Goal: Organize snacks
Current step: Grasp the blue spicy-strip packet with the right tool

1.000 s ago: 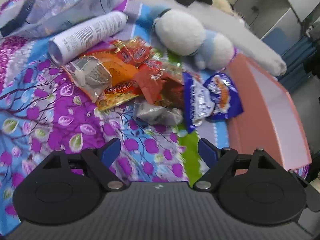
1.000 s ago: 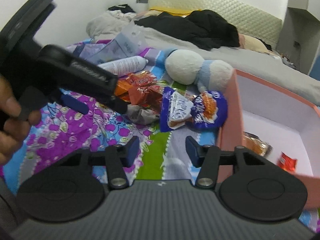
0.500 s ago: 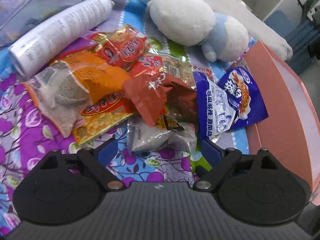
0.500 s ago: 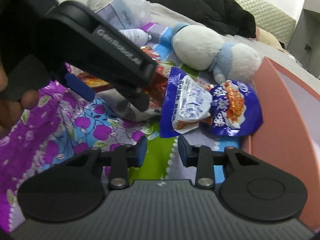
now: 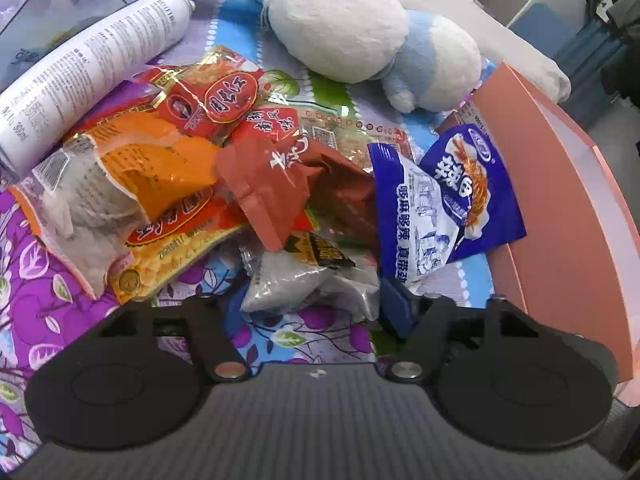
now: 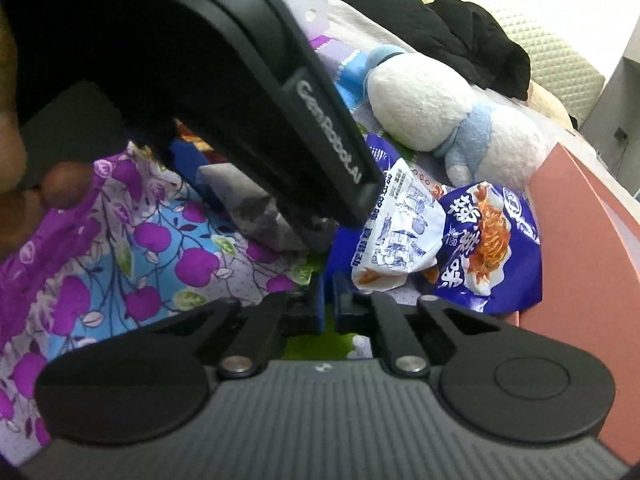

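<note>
L gripper (image 5: 308, 300) is nearer: grey snack pouch (image 5: 304, 284) lies on the bed btwn its wide-apart fingers, long axis crosswise, at the pile's near edge; pink box (image 5: 560, 200) to the right; R gripper (image 6: 328, 304) fingers nearly together, empty; vs 1 s ago, L has moved in onto the pile, R has narrowed.

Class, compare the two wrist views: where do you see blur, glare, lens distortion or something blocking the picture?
Left wrist view: sharp, evenly lit, with glare on the orange snack packet; fisheye bends the pink box wall. Right wrist view: the left gripper looms dark and close, blocking the upper left; a blurred hand shows at the left edge.
</note>
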Demonstrator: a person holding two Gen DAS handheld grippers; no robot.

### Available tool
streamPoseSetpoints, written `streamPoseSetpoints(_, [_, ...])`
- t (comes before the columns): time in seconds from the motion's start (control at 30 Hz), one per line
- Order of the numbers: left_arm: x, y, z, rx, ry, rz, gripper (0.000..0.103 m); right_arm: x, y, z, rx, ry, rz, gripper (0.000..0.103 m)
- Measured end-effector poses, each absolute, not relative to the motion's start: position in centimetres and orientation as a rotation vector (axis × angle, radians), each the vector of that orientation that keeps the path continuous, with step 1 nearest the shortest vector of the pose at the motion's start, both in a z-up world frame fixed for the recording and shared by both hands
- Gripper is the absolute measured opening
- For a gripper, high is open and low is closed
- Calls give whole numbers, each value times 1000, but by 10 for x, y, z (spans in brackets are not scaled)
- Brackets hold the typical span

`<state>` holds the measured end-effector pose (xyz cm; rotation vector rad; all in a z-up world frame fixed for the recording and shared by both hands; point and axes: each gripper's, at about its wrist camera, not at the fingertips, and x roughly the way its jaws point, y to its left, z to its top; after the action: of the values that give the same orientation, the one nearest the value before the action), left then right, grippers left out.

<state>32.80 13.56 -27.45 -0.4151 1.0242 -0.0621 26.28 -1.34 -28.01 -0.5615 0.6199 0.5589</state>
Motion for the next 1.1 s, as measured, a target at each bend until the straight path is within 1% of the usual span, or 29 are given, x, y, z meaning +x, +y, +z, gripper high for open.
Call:
streamPoseSetpoints(0.1, [323,136,-271,-432,1024,-56,67,256,-13,-274,-572,620,562,3])
streamPoseSetpoints(0.2, [312,138,-266,-451,1028,-50,66,247,-16,-266,-570,626,570,2])
streamPoseSetpoints(0.8, [189,139,-235,-514,982,55,66,146,-55,-234,-592,648,625,3])
streamPoseSetpoints(1.1, [140,132,-239,-516,984,87,65,99,-78,-229,-621,648,616,3])
